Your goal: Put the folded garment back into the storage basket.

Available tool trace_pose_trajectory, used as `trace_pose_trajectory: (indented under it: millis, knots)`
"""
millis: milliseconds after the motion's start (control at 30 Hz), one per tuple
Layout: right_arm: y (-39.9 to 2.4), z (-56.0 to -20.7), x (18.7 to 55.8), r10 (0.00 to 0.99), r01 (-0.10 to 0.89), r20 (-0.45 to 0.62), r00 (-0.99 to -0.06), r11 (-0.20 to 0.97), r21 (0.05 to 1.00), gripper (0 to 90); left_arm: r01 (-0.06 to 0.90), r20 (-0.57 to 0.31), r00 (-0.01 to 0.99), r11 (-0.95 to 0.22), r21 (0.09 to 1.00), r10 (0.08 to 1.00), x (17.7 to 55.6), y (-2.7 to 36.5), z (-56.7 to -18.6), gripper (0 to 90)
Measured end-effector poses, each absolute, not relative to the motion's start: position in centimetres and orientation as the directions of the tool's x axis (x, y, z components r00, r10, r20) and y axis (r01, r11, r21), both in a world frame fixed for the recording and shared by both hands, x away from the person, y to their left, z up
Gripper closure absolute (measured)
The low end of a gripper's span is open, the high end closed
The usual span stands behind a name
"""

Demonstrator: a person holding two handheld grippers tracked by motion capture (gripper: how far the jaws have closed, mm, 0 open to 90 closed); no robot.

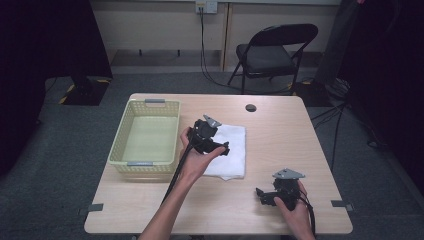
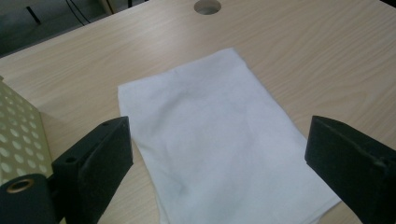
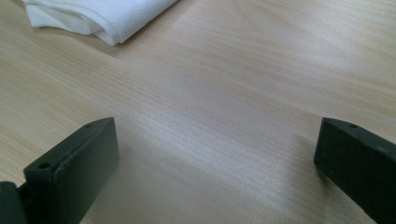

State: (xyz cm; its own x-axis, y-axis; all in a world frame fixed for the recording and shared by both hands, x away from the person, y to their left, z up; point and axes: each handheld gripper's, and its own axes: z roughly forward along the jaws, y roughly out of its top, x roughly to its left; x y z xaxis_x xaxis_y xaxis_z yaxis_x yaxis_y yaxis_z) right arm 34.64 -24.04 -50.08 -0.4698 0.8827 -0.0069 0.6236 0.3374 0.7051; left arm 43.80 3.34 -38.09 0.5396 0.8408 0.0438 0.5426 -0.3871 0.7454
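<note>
From the high view, a pale wooden table (image 1: 280, 165) stands on grey carpet (image 1: 60, 150), with a black folding chair (image 1: 272, 52) behind it by a cream wall where a cable (image 1: 203, 45) drops from a socket. A folded white cloth (image 1: 232, 150) lies flat near the middle of the table. Just left of the cloth sits a yellow basket (image 1: 172, 130), and beyond the cloth a small round hole (image 1: 251, 107) marks the tabletop. The left gripper (image 1: 222, 149) hangs over the cloth's left part; the right gripper (image 1: 260, 194) is over bare wood, nearer the person than the cloth and to its right. Its jaw gap is hard to judge from this height.

In the left gripper view, the jaws stand wide apart with the cloth (image 2: 219, 135) lying between and beyond them, held by neither. The basket's dotted wall (image 2: 16, 135) is at the cloth's left, the hole (image 2: 207, 6) past its far end.

In the right gripper view, the jaws are spread wide over bare wood grain (image 3: 224, 116), holding nothing. A thick folded corner of the cloth (image 3: 98, 16) lies well beyond them.
</note>
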Motion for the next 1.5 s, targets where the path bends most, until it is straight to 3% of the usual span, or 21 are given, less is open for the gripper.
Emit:
trace_pose_trajectory:
  millis: [533, 1500]
  knots:
    - [-24.0, -50.1, 34.7, 0.881, 0.621, -0.008, -0.474, 0.341, 0.705, 0.0, 0.607, -0.012, 0.485, -0.327, 0.725, 0.874, 46.6, 2.7, -40.0, 8.5]
    - [-24.0, -50.1, 34.7, 0.876, 0.618, -0.008, -0.483, 0.347, 0.706, 0.0, 0.676, -0.019, 0.519, -0.397, 0.62, 0.855, 49.6, -1.0, -45.5, 6.7]
